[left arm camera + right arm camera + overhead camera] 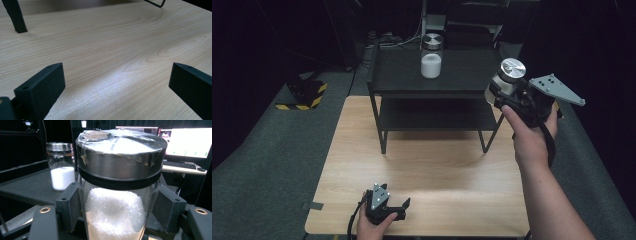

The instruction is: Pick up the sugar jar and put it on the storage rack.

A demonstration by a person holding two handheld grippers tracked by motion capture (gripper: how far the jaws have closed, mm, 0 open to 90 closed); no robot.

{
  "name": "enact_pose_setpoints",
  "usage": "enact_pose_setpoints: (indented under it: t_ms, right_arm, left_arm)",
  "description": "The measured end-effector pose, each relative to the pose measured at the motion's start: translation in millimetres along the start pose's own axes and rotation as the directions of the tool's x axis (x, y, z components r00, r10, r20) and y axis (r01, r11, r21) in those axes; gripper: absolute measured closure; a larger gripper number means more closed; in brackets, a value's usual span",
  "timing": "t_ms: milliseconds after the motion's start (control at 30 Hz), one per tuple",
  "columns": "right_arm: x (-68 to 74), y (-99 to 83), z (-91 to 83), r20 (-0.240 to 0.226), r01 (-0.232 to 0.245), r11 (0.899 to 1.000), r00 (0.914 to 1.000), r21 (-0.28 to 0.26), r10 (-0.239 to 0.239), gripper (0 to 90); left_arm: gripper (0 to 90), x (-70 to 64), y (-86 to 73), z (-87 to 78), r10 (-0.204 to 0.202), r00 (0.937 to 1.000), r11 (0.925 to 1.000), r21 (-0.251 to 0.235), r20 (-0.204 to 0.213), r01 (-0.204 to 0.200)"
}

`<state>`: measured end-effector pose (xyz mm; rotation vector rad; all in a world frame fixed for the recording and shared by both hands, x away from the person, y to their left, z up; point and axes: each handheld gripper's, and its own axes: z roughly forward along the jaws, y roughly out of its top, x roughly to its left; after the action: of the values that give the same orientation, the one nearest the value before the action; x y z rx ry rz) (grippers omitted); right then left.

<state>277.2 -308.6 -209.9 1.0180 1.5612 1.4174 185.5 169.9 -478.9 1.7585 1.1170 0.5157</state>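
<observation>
1. A glass jar of coarse white crystals (507, 77) is held in the air by the right gripper (502, 95), just off the right end of the black two-tier shelf (402, 75). In the right gripper view the jaws are clamped on the glass below the steel lid (121, 152), one pad on each side.

2. The jar is carried level with the shelf's top tier, so the step in hand is judged to be setting it down there. A second jar, of fine white powder (431, 56), stands upright on the top tier near the middle of the shelf, well apart from the held one.

3. First risk: slippage. Smooth round glass is gripped low on the body while the heavy lid sits above the pads, so the jar could tip or slide out if the grip is eased before its base is fully on the shelf.

4. Second risk: the shelf's edge. If the jar is brought in too low, its base could be struck against the rim of the top tier and jolted in the jaws.

5. Third risk: the powder jar could be knocked over if the held jar is carried too far toward the middle of the shelf.

6. The left gripper (384, 205) is rested on the wooden table (437, 165), in front of the shelf and well apart from it, jaws spread wide with nothing between them.
</observation>
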Motion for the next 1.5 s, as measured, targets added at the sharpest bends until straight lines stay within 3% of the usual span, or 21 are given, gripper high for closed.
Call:
enact_pose_setpoints:
  t_ms: [267,767,900,1500]
  right_arm:
    - [1.7,13.0,21.4,0.022,0.003,1.000,0.9998,0.010,-0.003,30.9]
    - [-1.4,12.5,74.2,0.077,-0.019,0.999,0.9969,0.036,0.016,30.8]
    - [1.5,11.3,87.7,0.080,-0.003,0.999,0.9968,0.047,-0.001,30.8]
    - [10.4,3.9,114.8,0.093,-0.008,0.999,0.9956,0.048,0.004,30.8]
  left_arm:
    - [0.7,1.3,0.0,-0.4,-0.003,1.0000,1.0000,0.000,0.002,0.003]
    - [0.7,0.3,-0.4,-0.9,0.010,1.0000,1.0000,-0.001,0.001,-0.010]
    - [0.7,1.0,-0.4,-0.8,0.004,1.0000,1.0000,-0.001,0.003,-0.004]
    - [0.7,2.0,-0.8,-1.3,0.002,1.0000,1.0000,-0.002,0.006,-0.002]
